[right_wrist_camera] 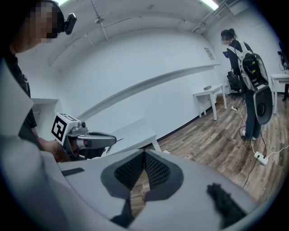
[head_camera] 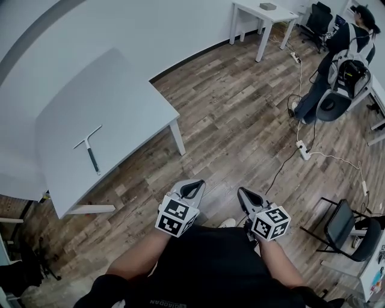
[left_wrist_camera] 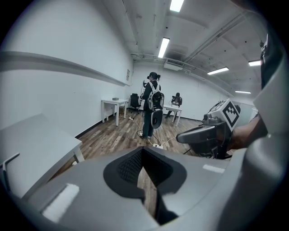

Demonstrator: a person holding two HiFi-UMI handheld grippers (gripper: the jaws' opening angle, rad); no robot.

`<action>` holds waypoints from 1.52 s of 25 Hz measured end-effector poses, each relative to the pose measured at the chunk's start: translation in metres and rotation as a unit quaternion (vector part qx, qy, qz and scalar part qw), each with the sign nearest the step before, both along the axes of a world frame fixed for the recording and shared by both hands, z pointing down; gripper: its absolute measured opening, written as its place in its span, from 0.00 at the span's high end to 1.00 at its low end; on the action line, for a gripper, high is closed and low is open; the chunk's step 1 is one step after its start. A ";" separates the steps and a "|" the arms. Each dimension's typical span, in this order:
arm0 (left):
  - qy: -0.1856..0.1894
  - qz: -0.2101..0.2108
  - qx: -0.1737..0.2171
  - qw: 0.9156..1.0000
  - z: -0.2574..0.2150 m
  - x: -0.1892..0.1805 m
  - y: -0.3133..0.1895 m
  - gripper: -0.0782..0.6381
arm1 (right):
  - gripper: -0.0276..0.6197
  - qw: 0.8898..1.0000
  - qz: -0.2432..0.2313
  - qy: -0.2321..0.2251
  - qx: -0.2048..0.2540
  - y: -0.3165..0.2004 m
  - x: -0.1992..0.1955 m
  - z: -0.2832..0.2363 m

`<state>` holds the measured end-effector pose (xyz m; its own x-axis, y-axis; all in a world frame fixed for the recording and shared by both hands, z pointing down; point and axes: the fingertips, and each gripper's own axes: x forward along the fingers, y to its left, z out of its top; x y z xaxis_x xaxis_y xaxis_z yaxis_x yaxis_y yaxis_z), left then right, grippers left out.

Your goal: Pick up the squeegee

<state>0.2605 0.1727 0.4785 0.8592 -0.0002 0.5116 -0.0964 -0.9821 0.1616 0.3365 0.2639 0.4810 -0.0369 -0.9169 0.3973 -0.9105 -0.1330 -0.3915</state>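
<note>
Jaws of left gripper (head_camera: pixel 192 185) and right gripper (head_camera: pixel 243 194) together, empty; squeegee (head_camera: pixel 90 148) on table (head_camera: pixel 129 96) clearest from head view.

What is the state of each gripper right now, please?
Left gripper: closed, fingers together, holding nothing.
Right gripper: closed, fingers together, holding nothing.

Floor: brown wood-plank floor (head_camera: pixel 240 120) | Walls: plain white wall (head_camera: pixel 150 30) | Furniture: large white rectangular table (head_camera: pixel 132 99), small white desk (head_camera: pixel 249 9), black chair (head_camera: pixel 344 221) | Light: long fluorescent ceiling strips (left_wrist_camera: pixel 163 47)
</note>
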 end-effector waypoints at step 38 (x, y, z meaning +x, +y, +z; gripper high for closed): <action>0.018 -0.147 -0.020 0.989 0.020 -0.193 -0.151 0.88 | 0.95 0.990 -0.135 0.015 -0.031 -0.166 -0.167 0.017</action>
<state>0.0674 0.0220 0.4987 0.8421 -0.2334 0.4862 -0.3709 -0.9051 0.2080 0.1698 0.0975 0.4983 -0.2653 -0.8490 0.4569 -0.9270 0.0943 -0.3631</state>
